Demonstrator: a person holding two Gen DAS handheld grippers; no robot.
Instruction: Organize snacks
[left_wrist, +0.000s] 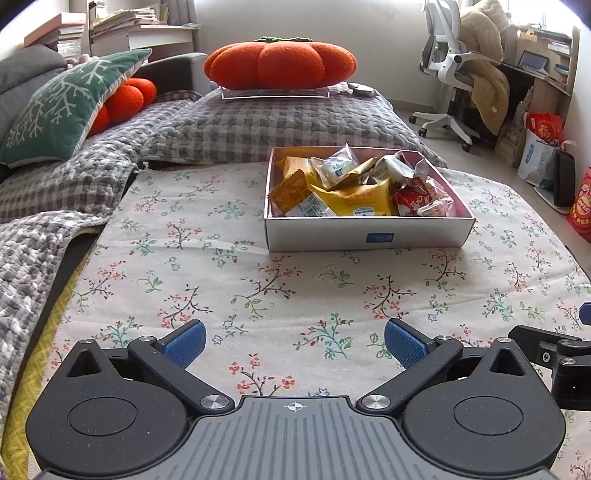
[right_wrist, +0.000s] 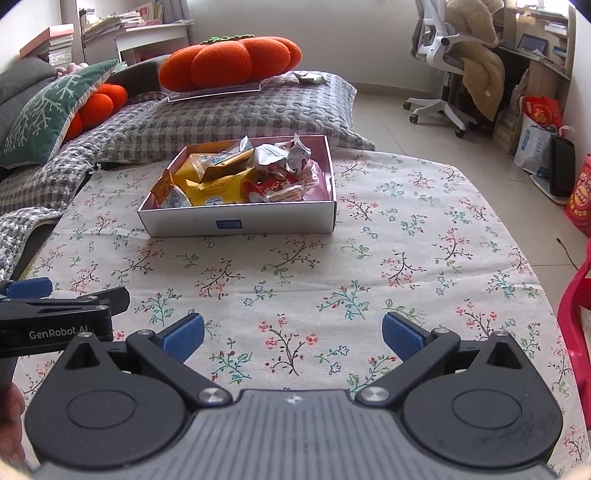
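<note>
Snacks (left_wrist: 347, 184) are lying heaped in the white box (left_wrist: 369, 236), which is sitting centre frame, slightly right, in the left wrist view and centre-left in the right wrist view, on the floral tabletop (left_wrist: 258, 295). Wrappers are looking crinkled, glossy, overlapping: yellow and orange packets toward the left, a red packet (right_wrist: 271, 186) and silver foil ones right and rear, several poking above the rim. Likely risks: slick film slipping from a pinch, one packet dragging its neighbours over the low wall, the light box sliding on the cloth. Left tongs (left_wrist: 293, 345) and right tongs (right_wrist: 291, 338) are both hovering low in frame, spread apart, gripping nothing, well short of the box.
</note>
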